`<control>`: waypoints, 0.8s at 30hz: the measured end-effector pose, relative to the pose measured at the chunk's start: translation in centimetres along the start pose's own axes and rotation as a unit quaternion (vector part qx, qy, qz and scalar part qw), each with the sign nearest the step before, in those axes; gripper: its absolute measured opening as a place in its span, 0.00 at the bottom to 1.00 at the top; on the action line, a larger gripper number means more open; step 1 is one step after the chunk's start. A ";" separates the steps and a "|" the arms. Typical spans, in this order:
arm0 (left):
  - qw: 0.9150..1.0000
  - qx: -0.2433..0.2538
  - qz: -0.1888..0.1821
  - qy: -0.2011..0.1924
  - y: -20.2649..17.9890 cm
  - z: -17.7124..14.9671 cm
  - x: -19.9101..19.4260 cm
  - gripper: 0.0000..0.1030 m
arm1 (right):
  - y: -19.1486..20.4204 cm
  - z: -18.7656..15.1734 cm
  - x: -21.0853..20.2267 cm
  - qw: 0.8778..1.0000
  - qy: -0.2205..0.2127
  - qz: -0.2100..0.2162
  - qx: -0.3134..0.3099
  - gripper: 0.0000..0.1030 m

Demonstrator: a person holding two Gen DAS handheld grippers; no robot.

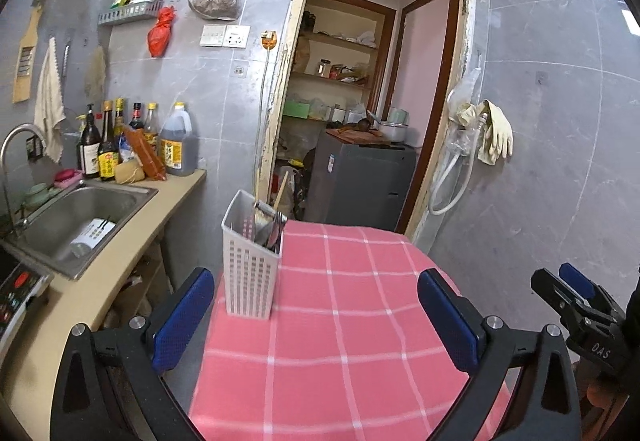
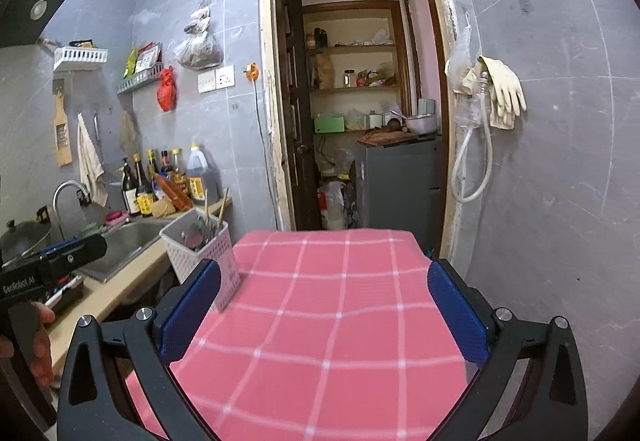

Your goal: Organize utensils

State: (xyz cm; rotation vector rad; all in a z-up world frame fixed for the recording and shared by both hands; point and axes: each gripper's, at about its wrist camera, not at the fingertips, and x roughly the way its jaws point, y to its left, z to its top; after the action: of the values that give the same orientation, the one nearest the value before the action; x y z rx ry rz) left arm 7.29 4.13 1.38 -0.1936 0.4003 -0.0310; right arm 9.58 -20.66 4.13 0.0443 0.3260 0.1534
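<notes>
A white slotted utensil holder (image 1: 252, 265) stands on the left edge of the table with the pink checked cloth (image 1: 352, 305). Metal utensils (image 1: 272, 227) and chopsticks stick out of it. It also shows in the right wrist view (image 2: 200, 253), with utensils (image 2: 202, 231) inside. My left gripper (image 1: 316, 317) is open and empty, just short of the holder. My right gripper (image 2: 324, 309) is open and empty over the cloth (image 2: 332, 321), to the right of the holder. The right gripper also shows at the right edge of the left wrist view (image 1: 576, 301).
A steel sink (image 1: 76, 217) and a counter (image 1: 120, 273) with sauce bottles (image 1: 136, 141) lie to the left. A doorway (image 1: 360, 101) opens behind the table. Rubber gloves (image 1: 492, 129) and a hose hang on the right wall.
</notes>
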 end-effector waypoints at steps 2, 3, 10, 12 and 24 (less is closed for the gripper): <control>1.000 0.000 0.004 0.000 -0.3 -0.6 -0.9 0.99 | -0.3 -0.6 -1.3 1.000 0.004 0.002 -0.001 0.99; 1.000 0.000 0.007 0.000 -0.4 -0.9 -1.4 0.99 | -0.3 -1.0 -2.0 1.000 0.008 0.002 -0.002 0.99; 1.000 0.001 0.018 -0.002 -0.9 -2.8 -4.4 0.99 | -0.5 -2.6 -5.2 1.000 0.014 -0.001 -0.004 0.99; 1.000 -0.001 0.017 0.001 -0.9 -3.2 -5.0 0.99 | -0.4 -2.8 -5.7 1.000 0.013 -0.003 -0.007 0.99; 0.999 0.023 0.022 -0.008 -1.1 -4.5 -7.4 0.99 | -0.4 -3.3 -8.2 1.000 0.006 -0.019 -0.009 0.99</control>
State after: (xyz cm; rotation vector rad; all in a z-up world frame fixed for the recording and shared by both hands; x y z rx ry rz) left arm -1.29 2.68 0.36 -0.1398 0.3876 0.0057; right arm 0.91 -22.26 3.55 0.0197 0.3377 0.1195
